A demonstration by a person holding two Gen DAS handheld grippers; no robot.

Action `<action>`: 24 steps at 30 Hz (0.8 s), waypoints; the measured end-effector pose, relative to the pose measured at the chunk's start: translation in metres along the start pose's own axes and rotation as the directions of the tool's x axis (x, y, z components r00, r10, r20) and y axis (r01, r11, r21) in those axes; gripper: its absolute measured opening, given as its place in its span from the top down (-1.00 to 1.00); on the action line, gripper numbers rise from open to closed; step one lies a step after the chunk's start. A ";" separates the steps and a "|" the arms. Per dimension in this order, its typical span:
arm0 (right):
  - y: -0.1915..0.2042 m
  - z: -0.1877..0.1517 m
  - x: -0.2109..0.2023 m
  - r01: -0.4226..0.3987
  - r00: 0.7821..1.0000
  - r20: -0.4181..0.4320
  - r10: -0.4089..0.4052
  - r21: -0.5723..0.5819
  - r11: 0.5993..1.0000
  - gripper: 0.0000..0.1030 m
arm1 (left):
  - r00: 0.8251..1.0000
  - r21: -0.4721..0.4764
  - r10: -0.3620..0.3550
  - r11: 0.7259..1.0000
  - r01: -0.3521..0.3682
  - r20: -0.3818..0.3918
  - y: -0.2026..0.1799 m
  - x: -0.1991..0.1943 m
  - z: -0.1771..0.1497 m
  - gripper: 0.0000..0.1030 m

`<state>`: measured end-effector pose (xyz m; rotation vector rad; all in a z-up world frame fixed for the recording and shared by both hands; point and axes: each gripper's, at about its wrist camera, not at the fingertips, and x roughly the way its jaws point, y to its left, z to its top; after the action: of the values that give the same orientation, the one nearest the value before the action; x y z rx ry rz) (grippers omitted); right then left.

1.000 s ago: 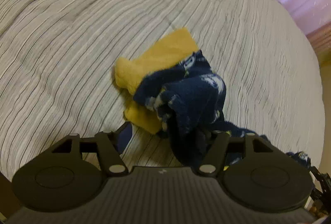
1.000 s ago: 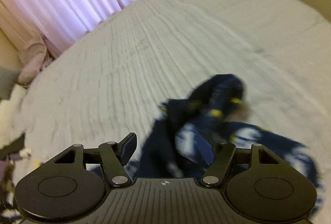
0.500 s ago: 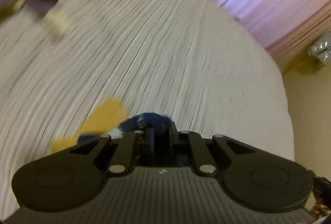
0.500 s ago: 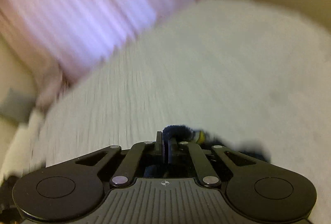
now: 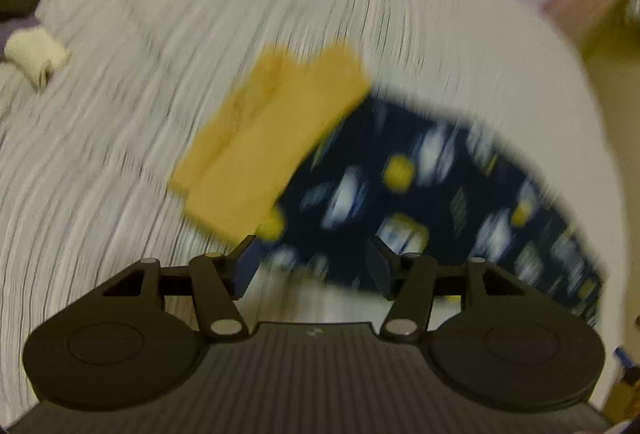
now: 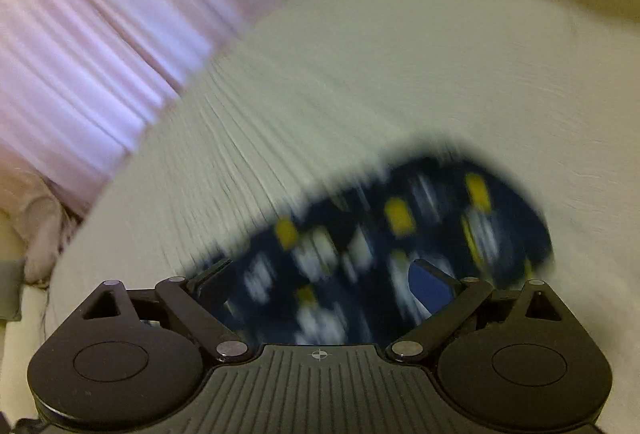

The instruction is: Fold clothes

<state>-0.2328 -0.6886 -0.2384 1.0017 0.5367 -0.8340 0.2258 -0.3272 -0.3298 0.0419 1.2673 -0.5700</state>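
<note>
A navy garment with white and yellow prints [image 5: 440,193] lies spread flat on the striped bed cover [image 5: 140,133], its yellow part [image 5: 272,137] at the far left end. My left gripper [image 5: 310,266] is open and empty just above the garment's near edge. In the right wrist view the same navy garment [image 6: 360,254] lies under my right gripper [image 6: 320,286], which is open and empty above it. Both views are blurred by motion.
A cream and dark clothes pile [image 5: 32,53] lies at the far left of the bed. Pink curtains [image 6: 100,53] hang behind the bed. The bed's edge [image 5: 600,153] and a yellow wall are on the right.
Both grippers were shut on the bunched garment half a second ago. Now both are open and the garment lies spread flat on the bed.
</note>
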 end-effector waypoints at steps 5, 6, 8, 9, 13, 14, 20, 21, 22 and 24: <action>-0.048 -0.038 0.002 0.132 0.991 -0.049 -0.127 0.100 0.986 -0.84 | 0.998 -0.116 -0.047 0.992 0.041 -0.048 0.012 0.034 -0.018 -0.05; -0.057 -0.044 0.001 0.159 0.987 -0.054 -0.154 0.117 0.980 -0.84 | 0.998 -0.156 -0.052 0.987 0.045 -0.043 0.015 0.041 -0.015 -0.06; -0.064 -0.041 0.004 0.184 0.982 -0.055 -0.178 0.126 0.975 -0.84 | 0.998 -0.236 -0.061 0.970 0.051 -0.033 0.022 0.055 -0.009 -0.09; -0.067 -0.040 0.007 0.193 0.981 -0.057 -0.187 0.129 0.973 -0.84 | 0.998 -0.275 -0.065 0.960 0.055 -0.027 0.025 0.062 -0.005 -0.11; -0.073 -0.038 0.009 0.225 0.973 -0.074 -0.217 0.133 0.965 -0.84 | 0.988 -0.373 -0.116 0.925 0.072 -0.098 0.033 0.081 0.002 0.95; -0.074 -0.038 0.008 0.233 0.971 -0.079 -0.224 0.133 0.963 -0.84 | 0.985 -0.378 -0.139 0.922 0.090 -0.104 0.029 0.077 0.006 0.95; -0.073 -0.031 0.005 0.258 0.965 -0.069 -0.252 0.121 0.958 -0.84 | 0.955 -0.203 -0.263 0.937 0.286 0.134 -0.027 0.022 0.131 0.96; -0.071 -0.027 0.004 0.259 0.965 -0.060 -0.254 0.119 0.959 -0.84 | 0.942 -0.170 -0.279 0.935 0.311 0.188 -0.038 0.012 0.157 0.95; -0.070 -0.024 0.004 0.260 0.965 -0.052 -0.255 0.116 0.959 -0.84 | 0.924 -0.135 -0.296 0.933 0.334 0.240 -0.048 0.003 0.183 0.95; -0.066 -0.019 0.002 0.253 0.967 -0.032 -0.251 0.113 0.961 -0.84 | 0.883 -0.071 -0.320 0.928 0.364 0.343 -0.067 -0.015 0.232 0.90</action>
<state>-0.2859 -0.6909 -0.2824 1.0611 0.6452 -1.0947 0.3997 -0.4573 -0.2236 -0.3854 0.9871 -0.7611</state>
